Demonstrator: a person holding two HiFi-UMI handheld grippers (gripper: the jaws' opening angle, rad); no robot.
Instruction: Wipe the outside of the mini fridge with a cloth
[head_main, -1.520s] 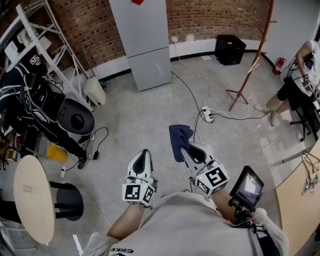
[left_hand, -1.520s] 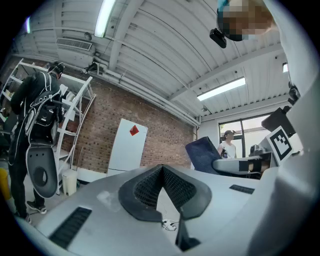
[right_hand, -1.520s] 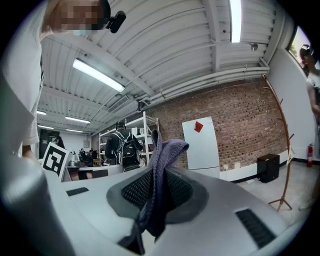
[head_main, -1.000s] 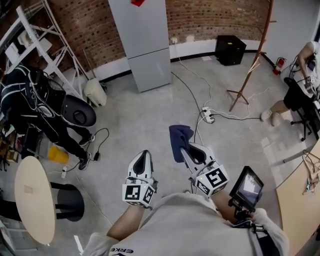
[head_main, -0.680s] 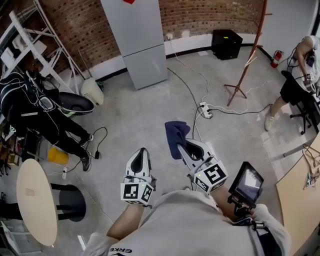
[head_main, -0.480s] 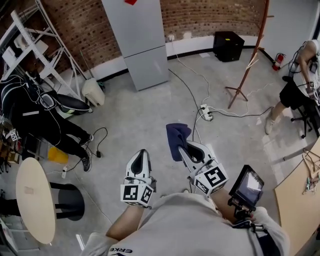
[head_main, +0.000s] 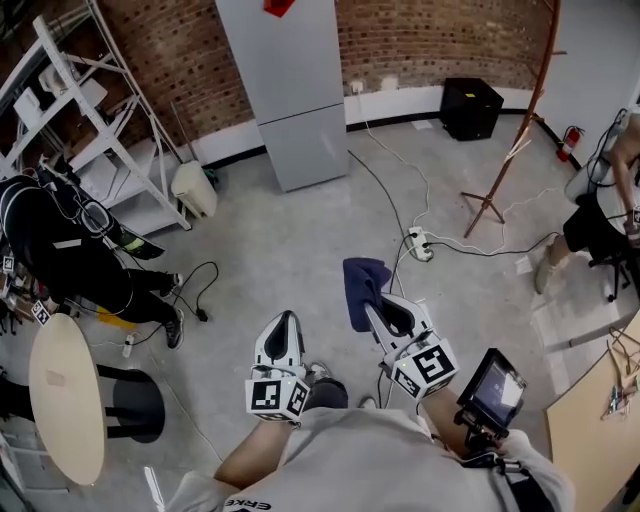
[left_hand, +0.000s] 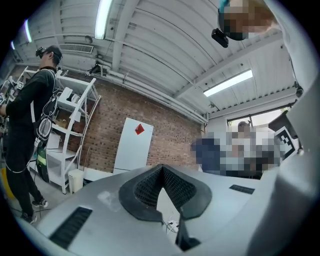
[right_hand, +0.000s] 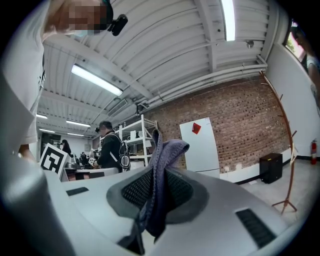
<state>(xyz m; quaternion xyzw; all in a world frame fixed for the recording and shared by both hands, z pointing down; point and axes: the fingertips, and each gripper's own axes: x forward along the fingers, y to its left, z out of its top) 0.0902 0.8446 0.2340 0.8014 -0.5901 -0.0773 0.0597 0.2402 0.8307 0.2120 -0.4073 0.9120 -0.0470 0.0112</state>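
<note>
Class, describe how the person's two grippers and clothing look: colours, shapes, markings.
The left gripper and right gripper share smooth light-grey shells tapering to black textured pads. Each carries a white cube with black square markers at its rear. The person wears a light-grey short-sleeved shirt.

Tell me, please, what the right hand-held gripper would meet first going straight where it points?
Probably the mini fridge, across the floor, depth unclear; the right hand-held gripper grips the cloth.
</note>
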